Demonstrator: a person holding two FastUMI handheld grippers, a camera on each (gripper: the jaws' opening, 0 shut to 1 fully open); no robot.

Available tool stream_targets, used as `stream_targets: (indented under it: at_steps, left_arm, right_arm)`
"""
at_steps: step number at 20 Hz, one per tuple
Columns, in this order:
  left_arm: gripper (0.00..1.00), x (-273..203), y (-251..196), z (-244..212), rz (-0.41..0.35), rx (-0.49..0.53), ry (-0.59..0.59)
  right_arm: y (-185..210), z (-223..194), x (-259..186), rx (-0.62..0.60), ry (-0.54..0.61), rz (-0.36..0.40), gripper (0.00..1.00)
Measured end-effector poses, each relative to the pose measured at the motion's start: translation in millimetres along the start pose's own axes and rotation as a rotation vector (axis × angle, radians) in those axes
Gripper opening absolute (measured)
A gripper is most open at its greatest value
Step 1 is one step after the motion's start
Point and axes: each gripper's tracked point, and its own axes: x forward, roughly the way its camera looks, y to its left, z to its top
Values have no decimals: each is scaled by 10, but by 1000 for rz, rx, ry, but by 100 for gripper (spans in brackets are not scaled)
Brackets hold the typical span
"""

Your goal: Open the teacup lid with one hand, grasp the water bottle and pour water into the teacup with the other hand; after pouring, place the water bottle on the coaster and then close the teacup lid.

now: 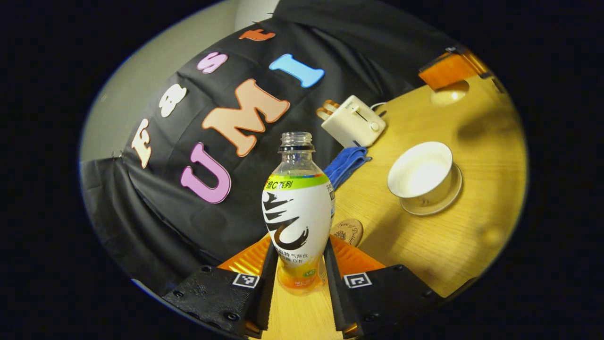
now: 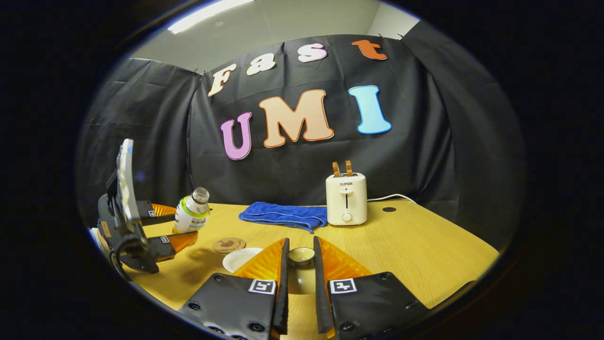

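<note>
Teacup (image 1: 421, 177) is sitting open on its saucer (image 1: 432, 203) out on the worktop (image 1: 472, 245), and we are judging that the pour is the step in hand or just finished; whether water is already inside we cannot tell from its pale interior. We are holding the lid (image 2: 301, 257) off to the side with the right tool (image 2: 300, 269), whose fingers are pressed in against the lid's sides, keeping it clear of the cup mouth so the stream has free entry. The left tool (image 1: 298, 274) is pinching the water bottle (image 1: 298, 208) low on its body, both fingers squeezing the base. Gripping low is leaving the uncapped neck free to swing over a rim. In the right gripper view the bottle is leaning a little toward the booth wall, lifted off the wood.

The coaster (image 1: 348, 231) is lying just beside the bottle, between it and the cup, so the set-down looks short and unobstructed. A blue towel (image 2: 283, 215) and a toaster (image 2: 347, 198) are standing near the back wall, well apart from the cup, leaving open wood around it. We are watching the near worktop edge, which is running close under both tools, and the saucer rim, which a returning lid could clip.
</note>
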Motion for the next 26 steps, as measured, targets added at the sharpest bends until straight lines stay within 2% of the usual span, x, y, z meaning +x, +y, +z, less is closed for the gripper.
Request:
stream_targets:
  at_steps: [11,17,26]
  left_arm:
    - [50,-65,-235,-91,-77,349,44]
    - [50,-68,-155,-97,-70,553,66]
    - [50,-102,-36,-65,-88,769,121]
  right_arm:
    - [-217,-27,-68,7,2,-35,27]
    - [-277,-80,-89,14,5,-45,27]
    - [-261,-125,-107,49,0,-35,26]
